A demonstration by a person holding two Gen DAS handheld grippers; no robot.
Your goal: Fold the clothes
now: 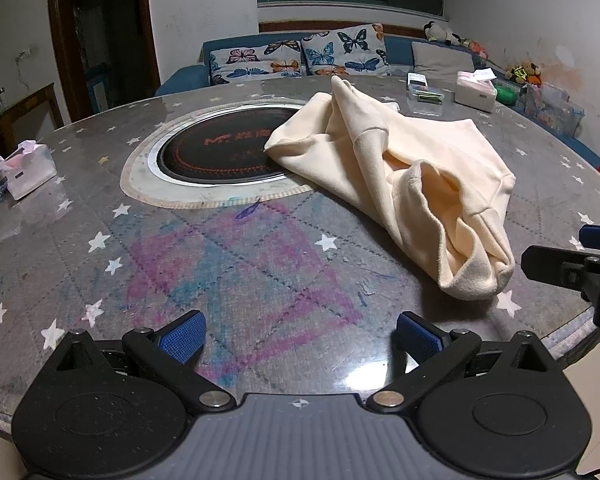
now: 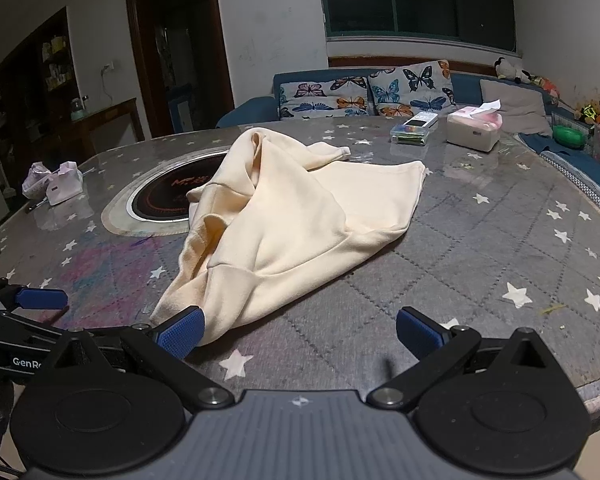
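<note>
Glossy and round, our desk (image 2: 500, 248) wears a grey quilted cover printed with stars, a dark hotplate (image 1: 220, 152) sunk at its centre. We see the cream sweatshirt (image 2: 300, 220), soft fleecy knit, heaped in loose folds toward twelve o'clock from the right tongs (image 2: 300, 334). Both those and the left tongs (image 1: 300, 338) gape wide, empty, probably poised to spread it flat.
</note>
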